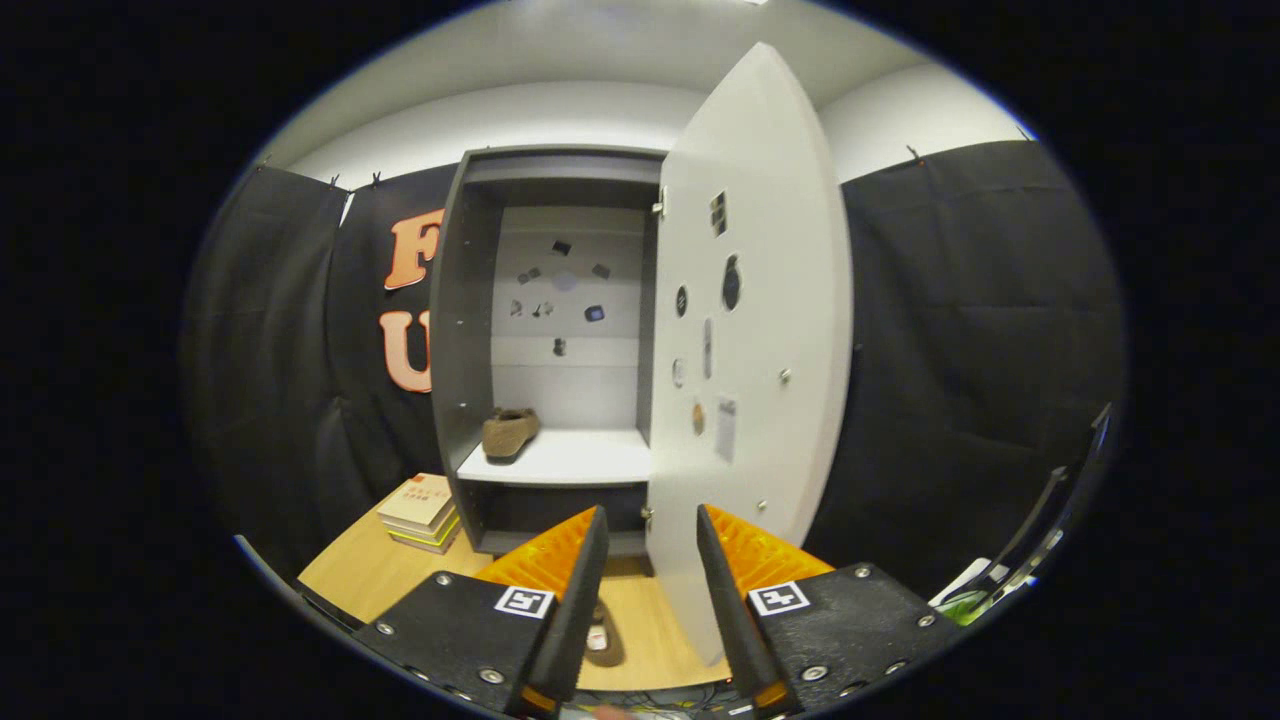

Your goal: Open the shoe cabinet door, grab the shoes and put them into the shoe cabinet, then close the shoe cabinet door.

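Well beyond the spread, empty tool (650, 545), one shoe (510, 432) sits inside the open shoe cabinet (470, 330).

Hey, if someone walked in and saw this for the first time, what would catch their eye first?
The white cabinet door swung wide open, just beyond the open gripper. Then the single brown shoe on the white shelf inside the dark cabinet, with a second shoe lying on the wooden table between the fingers.

Dark-framed shoe cabinet (470, 330) upright, white door (760, 300) swung wide open (small stickers on inner face), brown shoe (509, 432) on white shelf inside, 2nd shoe (603, 637) on table btwn fingers
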{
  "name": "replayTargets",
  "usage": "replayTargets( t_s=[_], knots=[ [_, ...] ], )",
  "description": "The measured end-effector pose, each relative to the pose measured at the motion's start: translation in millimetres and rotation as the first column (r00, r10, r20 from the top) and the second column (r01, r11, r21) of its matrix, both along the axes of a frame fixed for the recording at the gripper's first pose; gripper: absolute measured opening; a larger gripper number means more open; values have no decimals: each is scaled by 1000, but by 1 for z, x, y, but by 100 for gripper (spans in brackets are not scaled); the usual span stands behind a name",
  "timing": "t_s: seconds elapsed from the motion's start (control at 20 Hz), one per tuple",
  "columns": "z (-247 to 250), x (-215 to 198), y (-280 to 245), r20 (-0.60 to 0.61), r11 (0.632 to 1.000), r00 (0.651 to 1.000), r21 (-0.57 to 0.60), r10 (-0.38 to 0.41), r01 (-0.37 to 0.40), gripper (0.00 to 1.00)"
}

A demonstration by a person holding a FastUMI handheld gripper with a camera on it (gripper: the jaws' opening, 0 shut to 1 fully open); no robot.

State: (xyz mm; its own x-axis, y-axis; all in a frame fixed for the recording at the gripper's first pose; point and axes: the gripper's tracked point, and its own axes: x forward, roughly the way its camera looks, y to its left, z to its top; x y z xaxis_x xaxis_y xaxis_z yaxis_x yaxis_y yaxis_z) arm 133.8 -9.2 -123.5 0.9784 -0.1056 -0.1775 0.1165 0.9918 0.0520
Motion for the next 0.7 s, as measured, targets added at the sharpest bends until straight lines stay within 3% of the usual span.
replayTargets(
  t_s=[0.05, 0.15, 0.4, 0.7],
  knots=[
    [-11, 4, 12, -22, 1000, 1000, 16, 18, -18, 70],
    [-33, 15, 32, -58, 999, 997, 34, 42, -40, 77],
    [-74, 51, 60, -47, 993, 996, 88, 77, -72, 81],
    [-160, 81, 84, -116, 982, 982, 129, 150, -135, 81]
  ],
)
